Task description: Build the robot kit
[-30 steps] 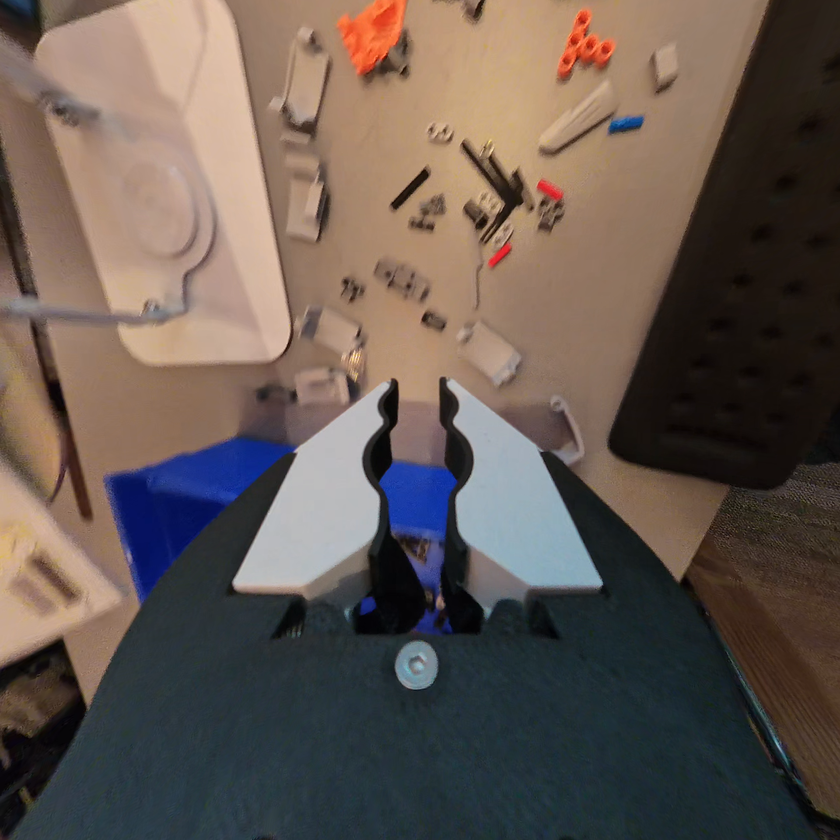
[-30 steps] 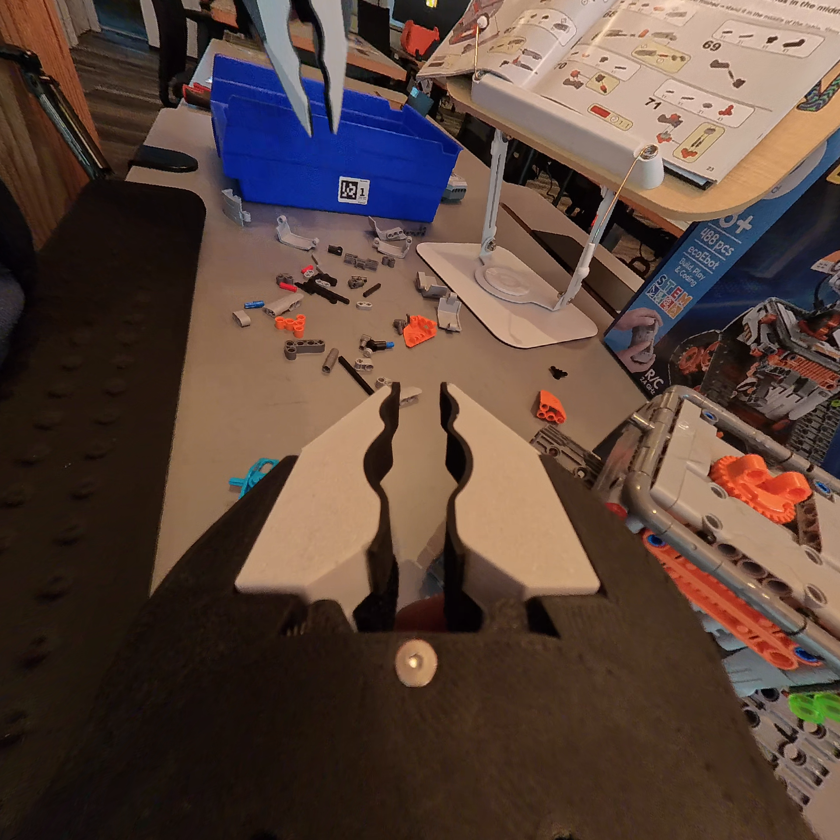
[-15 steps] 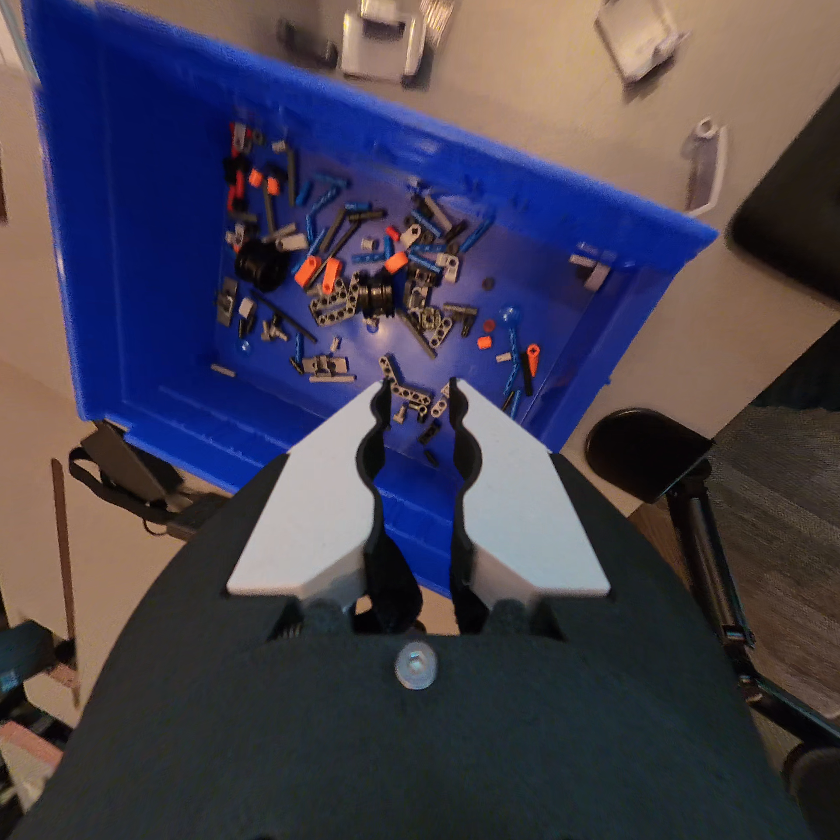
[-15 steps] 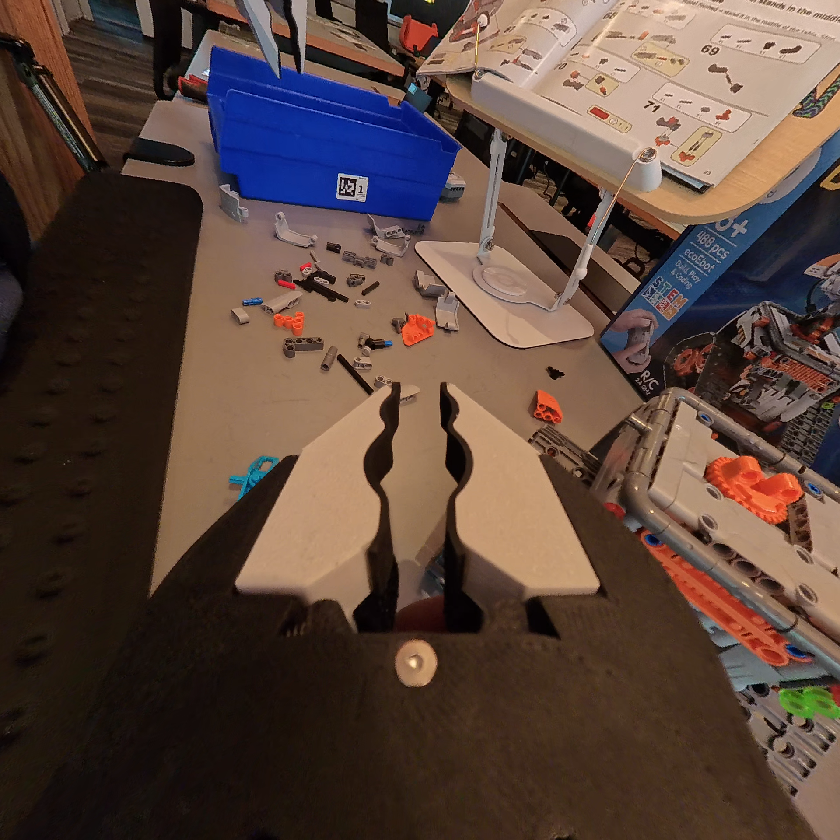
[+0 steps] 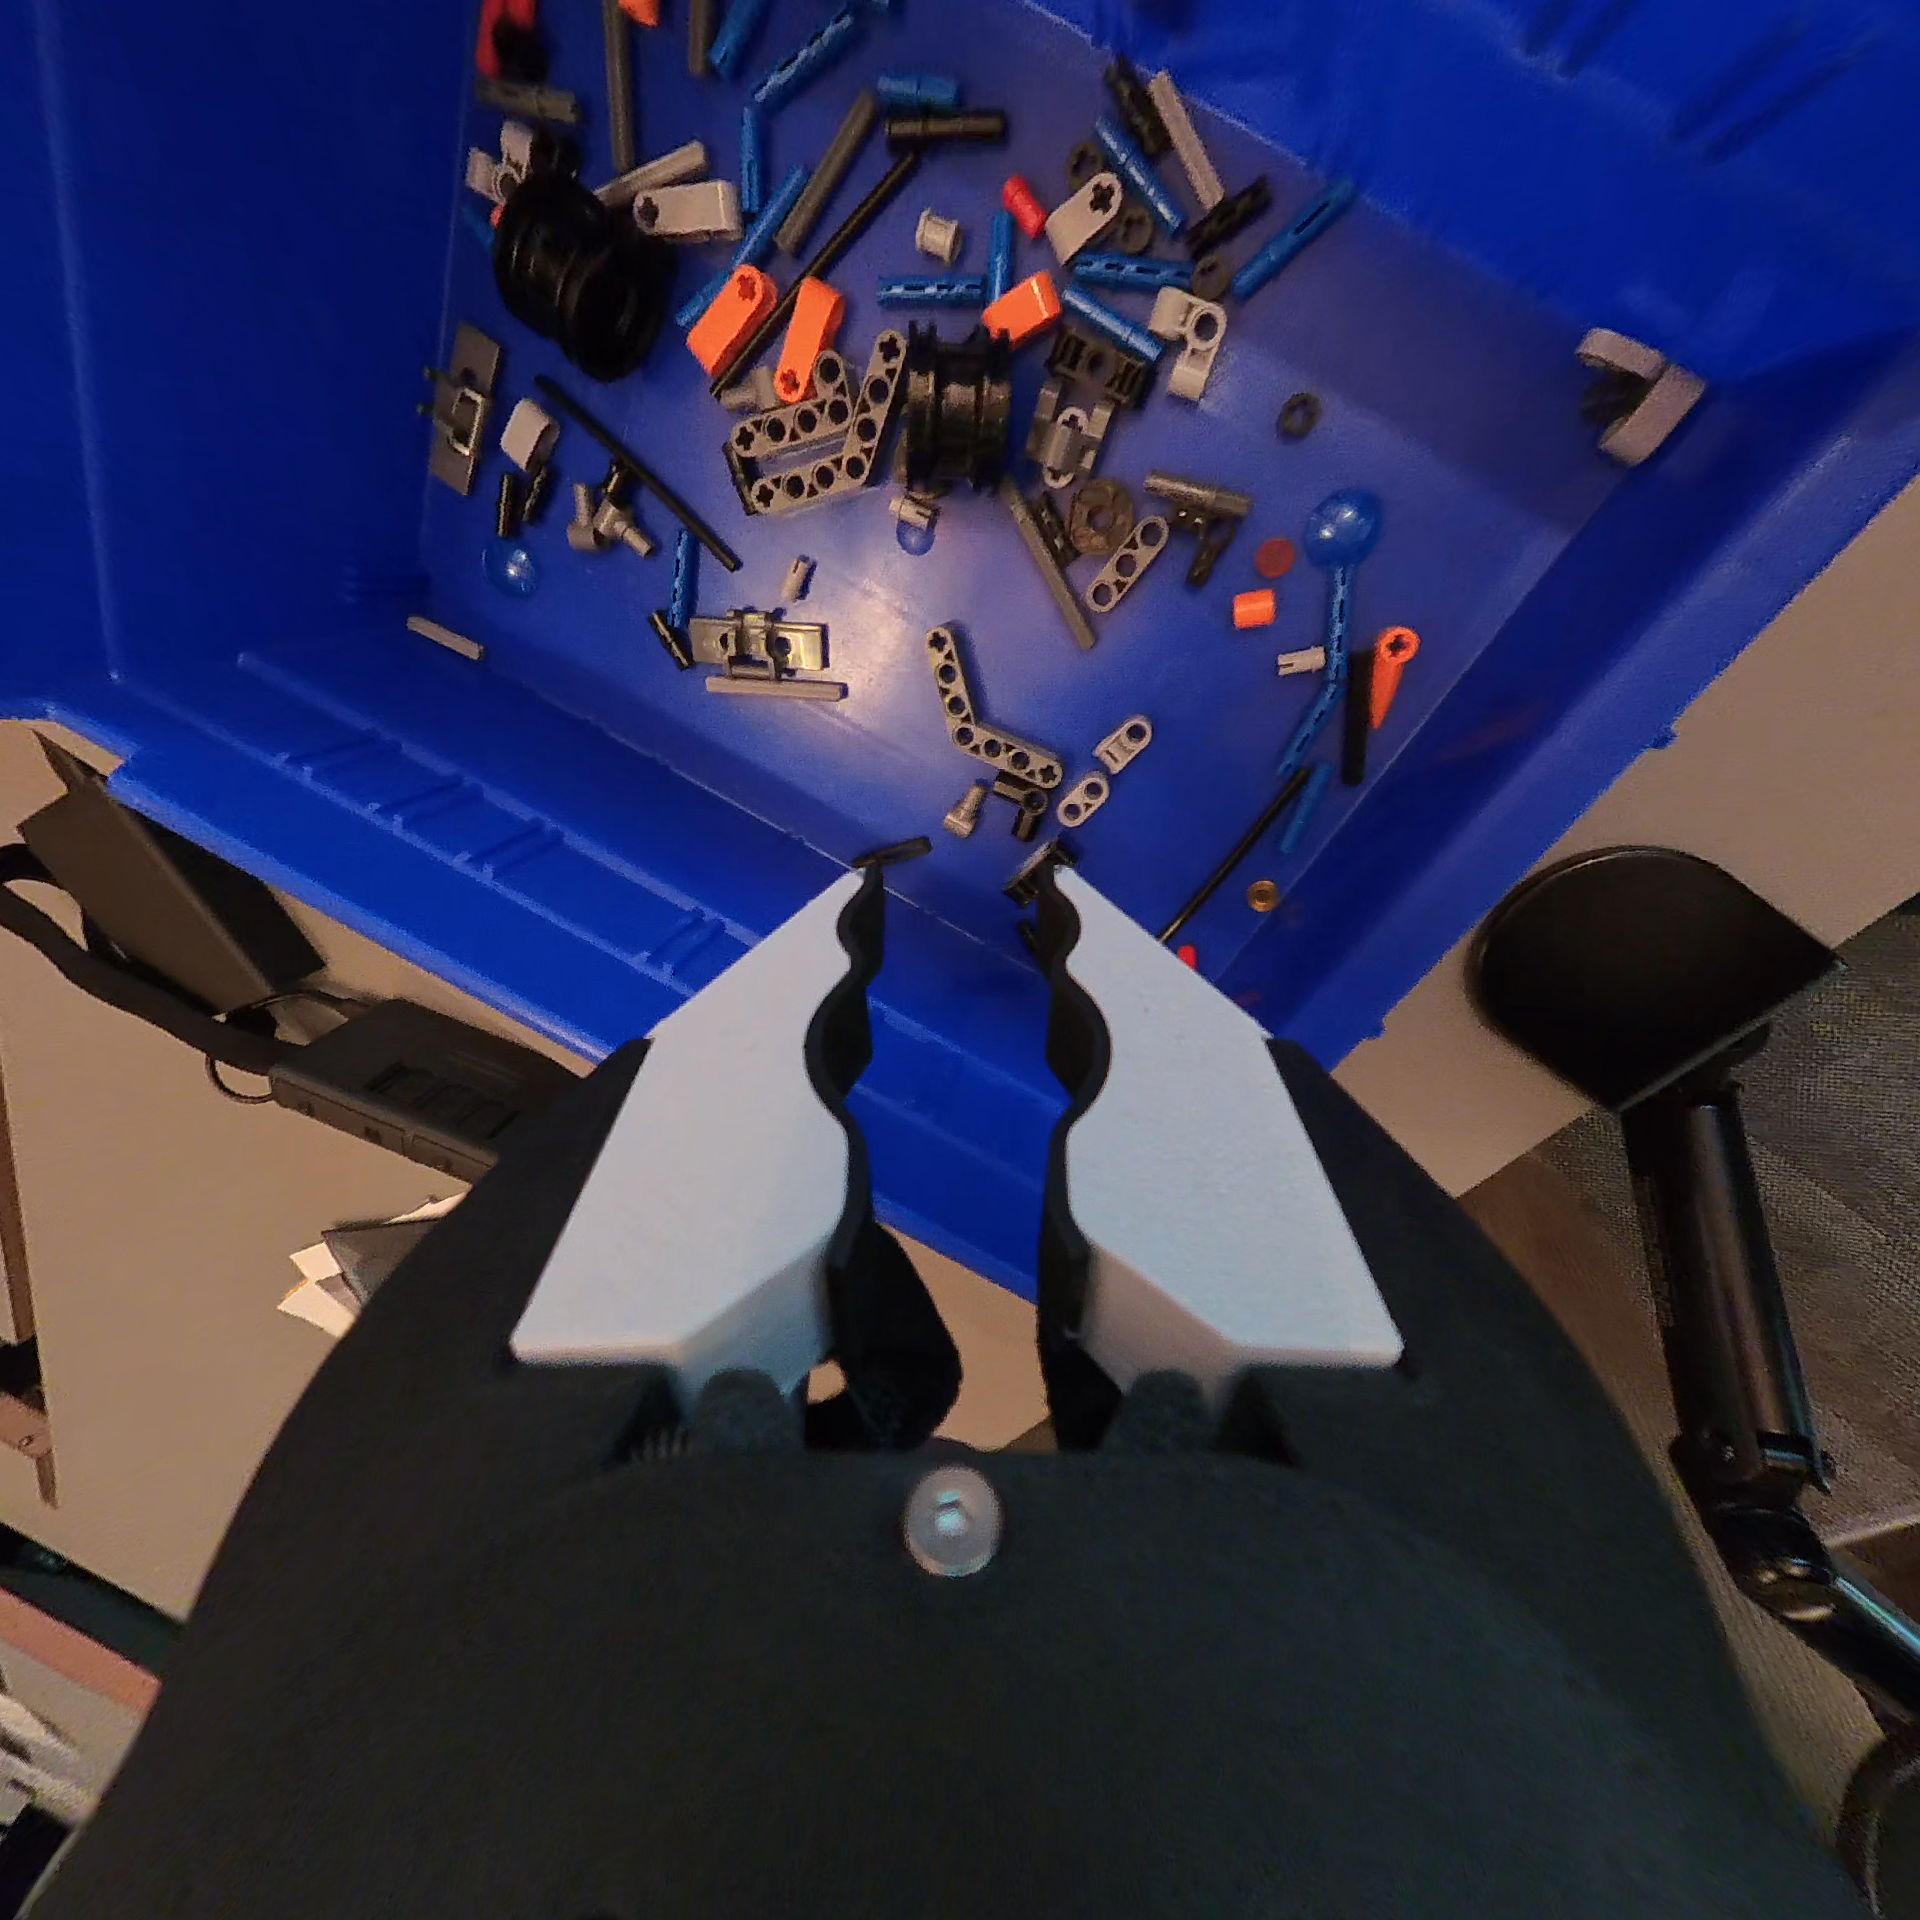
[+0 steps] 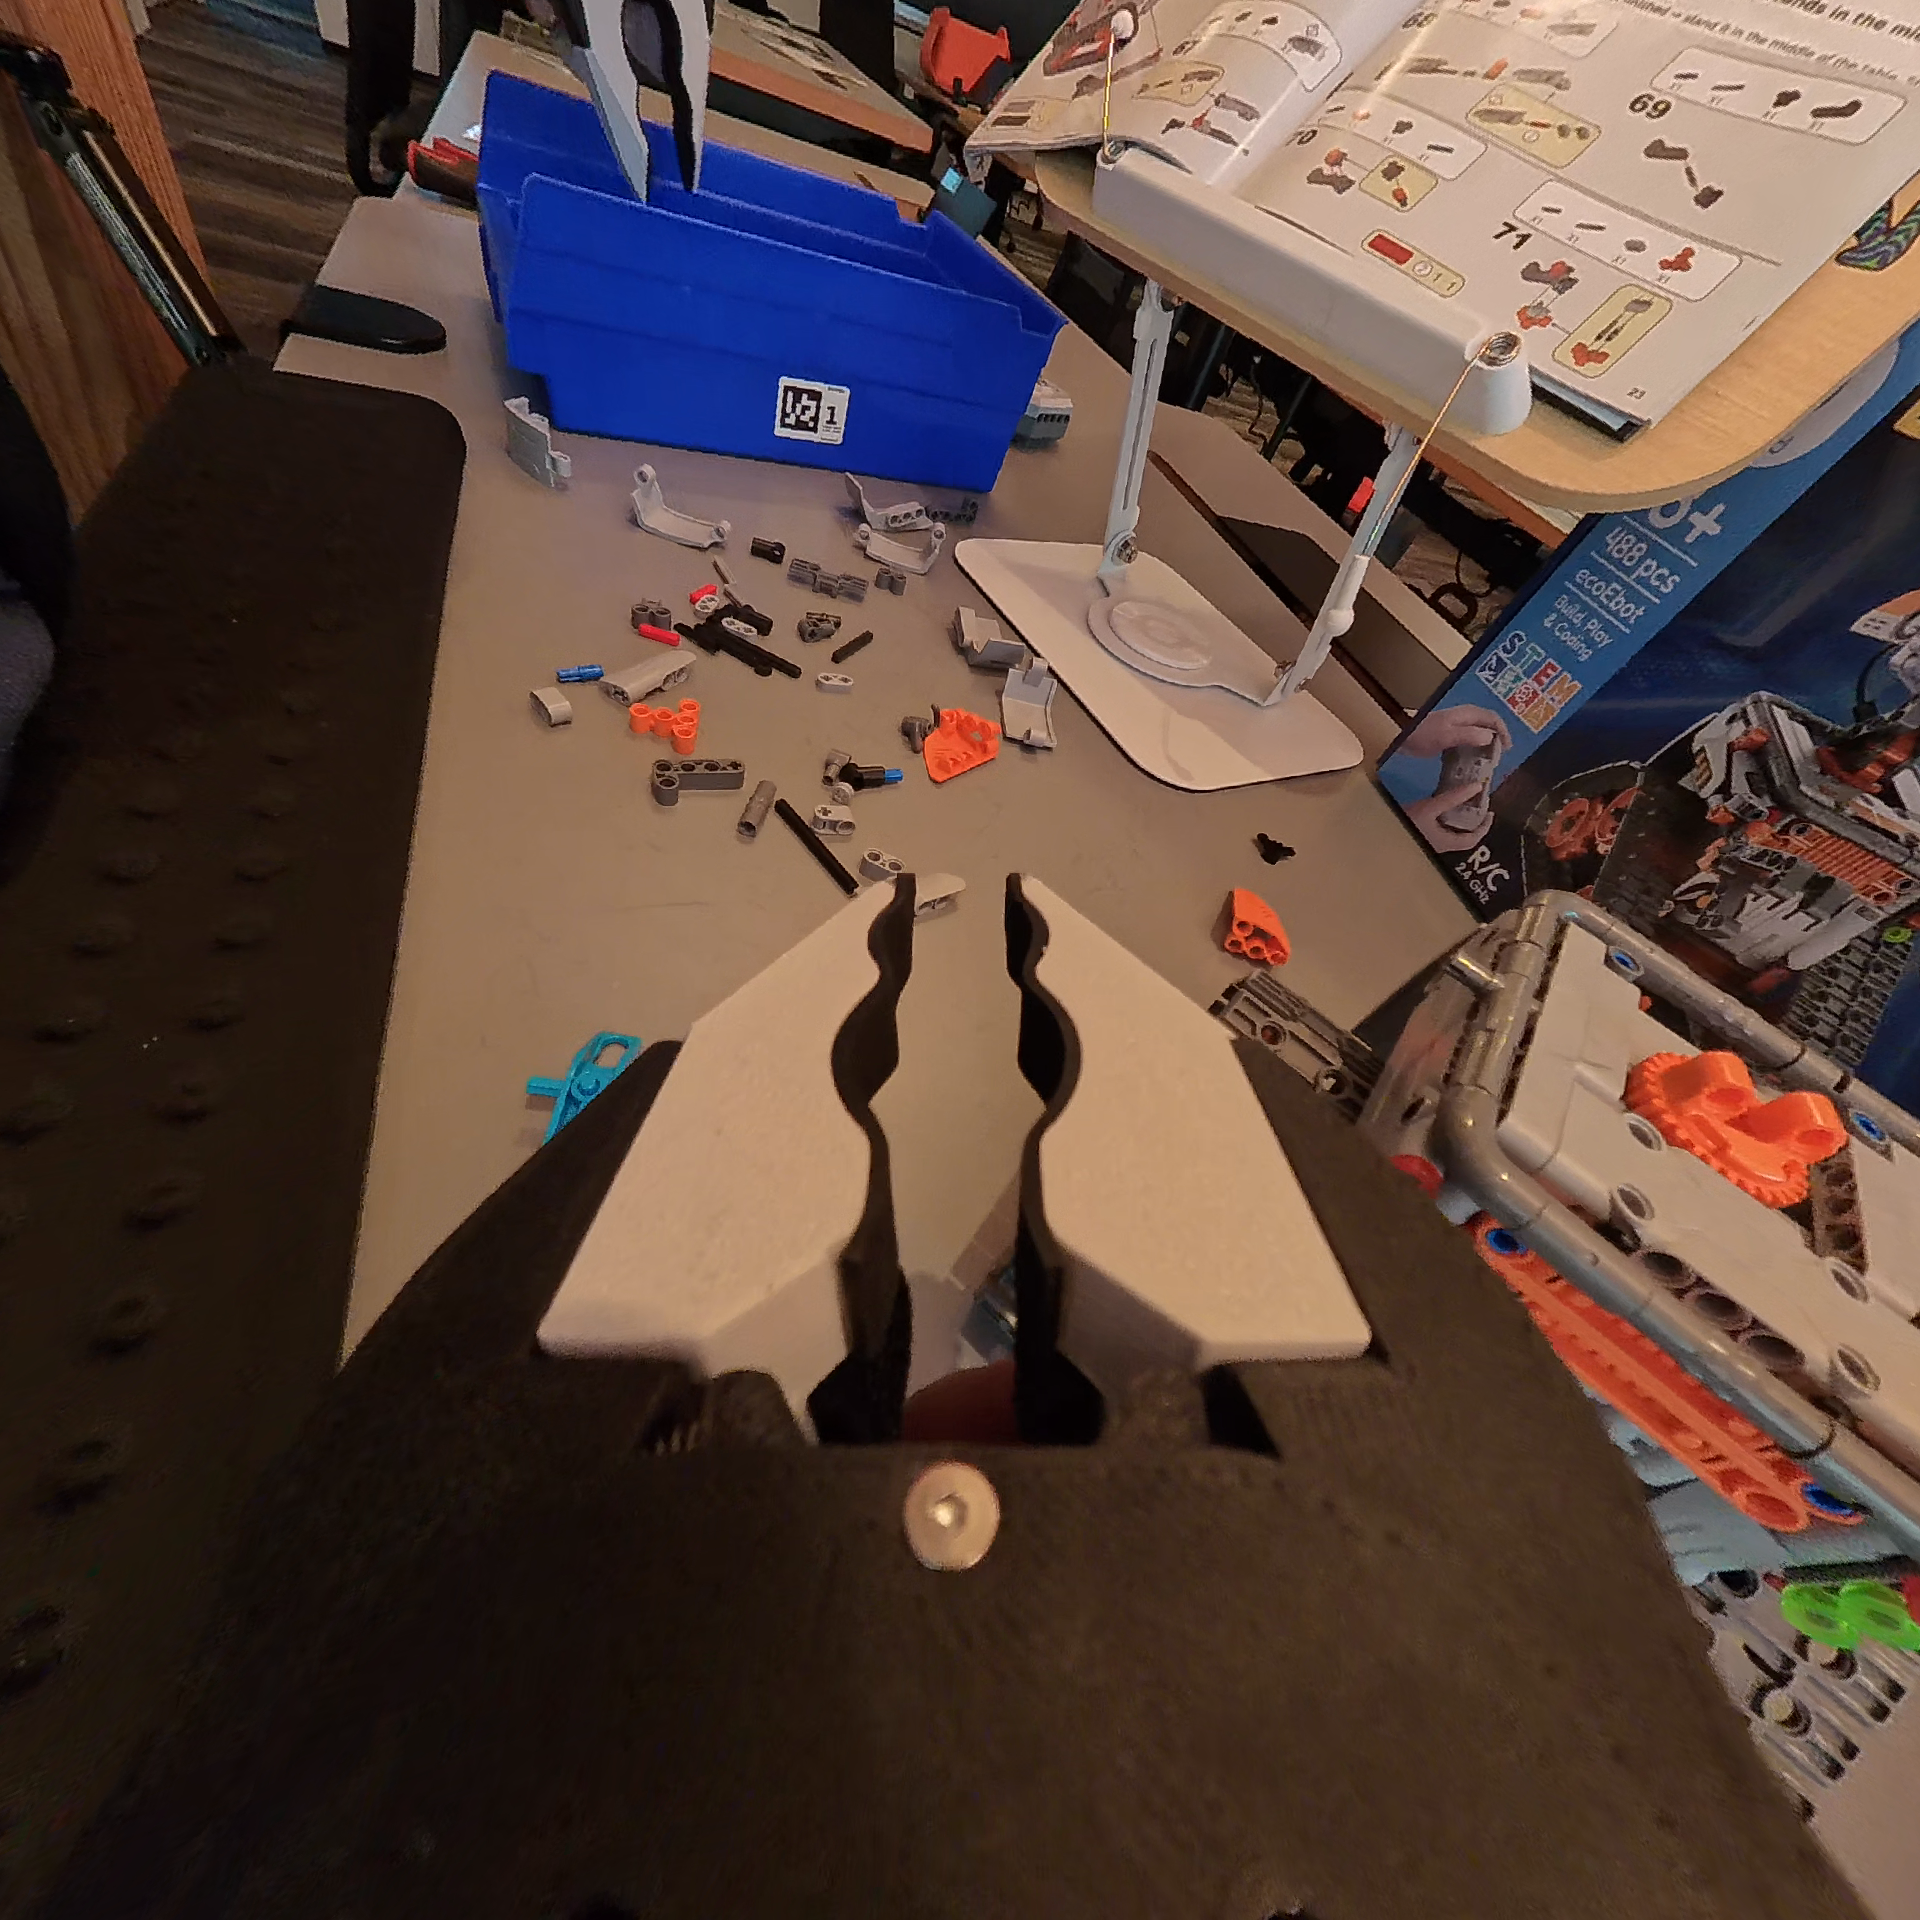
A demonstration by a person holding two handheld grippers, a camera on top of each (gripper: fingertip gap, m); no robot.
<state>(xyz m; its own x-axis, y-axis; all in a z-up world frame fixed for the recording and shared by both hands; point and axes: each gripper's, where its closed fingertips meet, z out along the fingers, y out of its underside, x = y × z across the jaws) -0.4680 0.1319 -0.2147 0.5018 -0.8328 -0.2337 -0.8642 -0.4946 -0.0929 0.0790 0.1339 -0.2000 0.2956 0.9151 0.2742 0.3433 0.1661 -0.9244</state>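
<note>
My left gripper (image 5: 961, 883) hangs over the blue bin (image 5: 260, 312), fingers apart and empty, above loose building pieces (image 5: 997, 717). My right gripper (image 6: 961, 894) hovers over the table (image 6: 582, 894), fingers apart, holding nothing, near a small grey piece (image 6: 940, 891).

I see a solid blue bin (image 5: 260, 312) holding a litter of grey, black, blue and orange pieces, two black wheels (image 5: 566, 275) among them. Outside the bin, my gripper fingers (image 6: 1174, 1143) are pale grey on black bodies, and on the beige table (image 6: 540, 883) lie an orange wedge (image 6: 1255, 925) and a turquoise piece (image 6: 582, 1075).
</note>
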